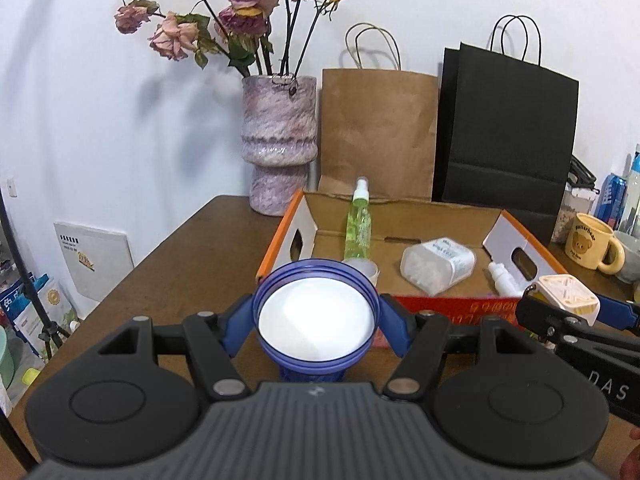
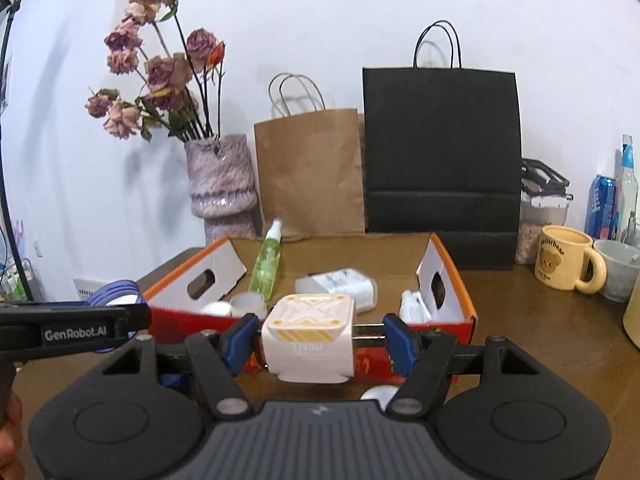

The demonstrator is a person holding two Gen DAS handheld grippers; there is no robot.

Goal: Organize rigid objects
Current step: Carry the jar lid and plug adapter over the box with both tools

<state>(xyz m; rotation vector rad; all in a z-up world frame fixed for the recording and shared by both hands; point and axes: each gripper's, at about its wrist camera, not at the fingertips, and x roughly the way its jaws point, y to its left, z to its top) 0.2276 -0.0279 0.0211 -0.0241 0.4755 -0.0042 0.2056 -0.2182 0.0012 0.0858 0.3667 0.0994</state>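
Black ribbed housing fills the bottom of each wrist view, and from it the blue-padded fingers reach forward. Beyond them the brown wooden desk (image 1: 192,264) carries a shallow cardboard box with orange edges and a red front wall (image 1: 440,216), backed by a black paper bag (image 1: 508,128), a brown paper bag (image 1: 376,128) and a mottled pink vase of dried roses (image 1: 280,140) against the white wall. Inside the box a green spray bottle (image 1: 359,224) stands near the left flap, a translucent white tub (image 1: 438,266) lies on its side in the middle, and a small white dropper bottle (image 1: 502,278) lies by the right flap. The left claw (image 1: 316,320) is closed on a round blue jar with a white sealed top (image 1: 316,318), held just before the box's front wall. The right claw (image 2: 316,338) grips a white cube-shaped container with yellow stripes (image 2: 308,340), also in front of the box. A yellow bear mug (image 2: 566,258) stands to the right
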